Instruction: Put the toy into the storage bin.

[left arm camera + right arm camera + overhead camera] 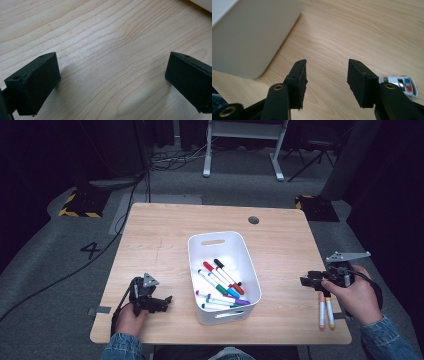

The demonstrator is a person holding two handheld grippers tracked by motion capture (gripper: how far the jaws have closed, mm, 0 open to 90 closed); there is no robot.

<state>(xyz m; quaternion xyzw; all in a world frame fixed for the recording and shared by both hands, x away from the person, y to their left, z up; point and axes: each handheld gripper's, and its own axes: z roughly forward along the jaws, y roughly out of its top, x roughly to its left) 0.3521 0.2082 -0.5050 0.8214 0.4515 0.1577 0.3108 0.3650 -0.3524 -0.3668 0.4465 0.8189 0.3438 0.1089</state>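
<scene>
Markers: two loose ones, orange (321, 309) and yellow (330, 312), side by side on the bench (165, 230), directly under and just behind the right gripper (306, 281), partly covered by the hand. In the right gripper view, a marker end with a printed label (404, 85) just past the right-hand jaw, lying on the wood, not between the jaws.

White bin (200, 255) mid-bench, between the two grippers, nearer the left one's reach than touching either. Inside: a good handful of markers already — red (208, 266), black (219, 263), green (220, 289), blue, purple (241, 302), others heaped toward the near wall. In the right gripper view, the bin's outer wall (249, 42) ahead and to the left of the jaws, close but apart.

Right gripper: jaws about half open, bare wood between the pads, nothing held. Pointed toward the bin side, low over the bench.

Left gripper (161, 304): on the near left part of the bench, jaws wide apart in the left gripper view (112, 75), only wood grain between them, nothing held. Bin corner (202, 3) just visible far ahead at upper right.

Judged progress: collecting markers into the bin, most of it done. Left to do: the orange and yellow pair by the right hand. No other loose markers seen on the bench. Next grasp likely calls for turning the right gripper back onto the pair, since the jaws now face away from them.
</scene>
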